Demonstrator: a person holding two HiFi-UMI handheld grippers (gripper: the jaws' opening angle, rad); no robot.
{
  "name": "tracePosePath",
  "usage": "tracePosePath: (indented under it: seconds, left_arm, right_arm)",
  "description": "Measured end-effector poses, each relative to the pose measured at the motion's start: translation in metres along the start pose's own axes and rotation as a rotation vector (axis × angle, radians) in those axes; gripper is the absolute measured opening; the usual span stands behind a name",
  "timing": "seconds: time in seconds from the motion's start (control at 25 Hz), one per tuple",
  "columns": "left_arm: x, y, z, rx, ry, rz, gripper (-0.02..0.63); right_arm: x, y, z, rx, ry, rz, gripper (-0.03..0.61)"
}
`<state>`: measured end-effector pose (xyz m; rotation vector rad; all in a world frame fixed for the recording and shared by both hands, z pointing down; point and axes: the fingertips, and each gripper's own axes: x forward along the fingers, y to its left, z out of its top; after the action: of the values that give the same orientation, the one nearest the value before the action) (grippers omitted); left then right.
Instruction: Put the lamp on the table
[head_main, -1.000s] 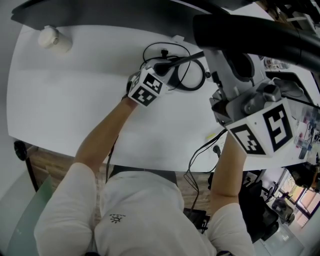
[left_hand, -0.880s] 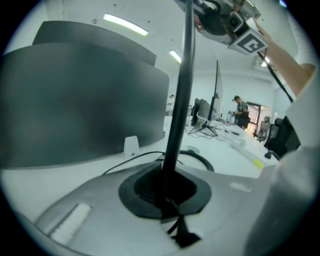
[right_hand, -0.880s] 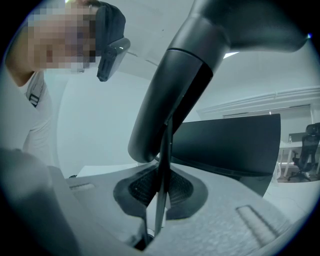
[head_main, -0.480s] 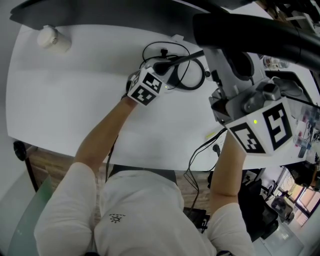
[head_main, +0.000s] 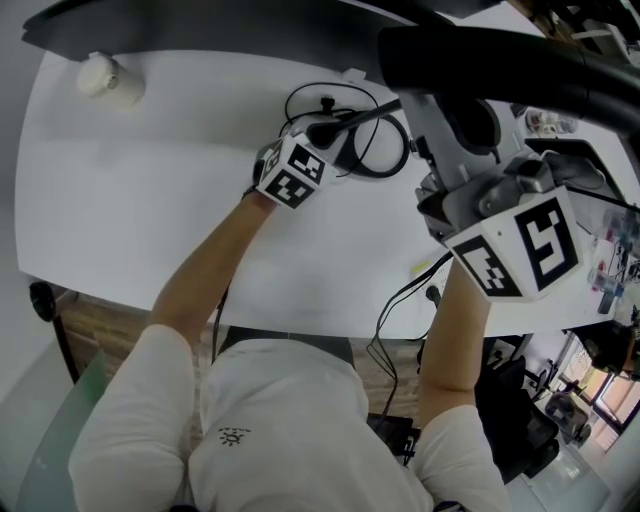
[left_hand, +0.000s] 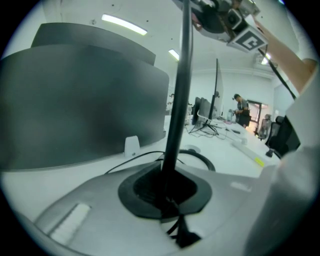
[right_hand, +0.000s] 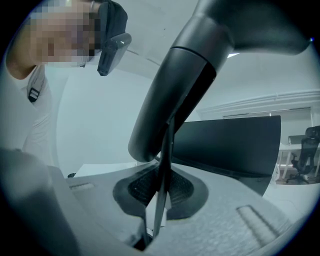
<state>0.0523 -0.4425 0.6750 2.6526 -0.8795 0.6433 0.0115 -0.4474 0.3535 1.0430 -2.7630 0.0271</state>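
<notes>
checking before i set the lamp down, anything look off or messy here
Nothing looks spilled or damaged. The only untidy thing is a thin black cord, lying in loose loops on the white table beside the black ring at the foot of the lamp.

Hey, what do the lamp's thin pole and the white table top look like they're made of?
The pole: thin, straight, black with a faint sheen along it, so probably painted metal. The table: flat, even white with a dull finish, likely laminate or painted board; the look leaves that open.
</notes>
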Motion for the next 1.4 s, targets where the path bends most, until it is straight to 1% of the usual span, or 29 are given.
tracePosePath:
  seconds: [0.08, 0.16, 0.24, 0.28, 0.32, 0.4, 0.48, 0.68, 1.0, 1.08, 1.4]
  left_arm:
    - [-0.001, 0.0, 0.003, 0.002, -0.013, 0.004, 0.025]
    - [-0.003, 0.001, 0.006, 0.001, -0.023, 0.008, 0.078]
    - [-0.006, 0.003, 0.009, 0.003, -0.024, 0.01, 0.09]
    - [-0.008, 0.003, 0.01, 0.008, -0.021, 0.011, 0.096]
    - [-0.01, 0.002, 0.01, 0.014, -0.018, 0.013, 0.105]
    - [-0.014, 0.002, 0.011, 0.022, -0.016, 0.023, 0.122]
    - [-0.019, 0.002, 0.014, 0.024, -0.025, 0.032, 0.126]
    - [-0.037, 0.005, 0.013, -0.006, -0.022, 0.059, 0.14]
    - [-0.07, -0.003, 0.013, -0.044, -0.022, 0.1, 0.146]
    - [-0.079, -0.006, 0.014, -0.049, -0.021, 0.115, 0.123]
    - [-0.114, -0.022, 0.018, -0.059, -0.004, 0.149, 0.085]
  right_arm:
    - [-0.001, 0.0, 0.0, 0.001, -0.01, -0.002, 0.023]
    - [-0.001, -0.001, 0.0, 0.003, -0.018, -0.007, 0.026]
    - [0.001, 0.0, -0.003, 0.005, -0.014, -0.002, 0.028]
    - [0.001, 0.001, -0.005, 0.005, -0.007, 0.004, 0.078]
    - [0.002, 0.002, -0.008, 0.003, 0.0, 0.01, 0.108]
    - [0.0, 0.005, -0.011, 0.004, 0.006, 0.014, 0.109]
    - [-0.002, 0.005, -0.014, 0.01, 0.007, 0.01, 0.109]
    - [-0.012, 0.004, -0.012, 0.023, -0.004, -0.003, 0.109]
    - [-0.03, 0.005, -0.01, 0.058, -0.018, -0.023, 0.109]
    - [-0.037, 0.008, -0.009, 0.069, -0.022, -0.026, 0.109]
    - [-0.067, 0.009, -0.012, 0.128, -0.026, -0.048, 0.108]
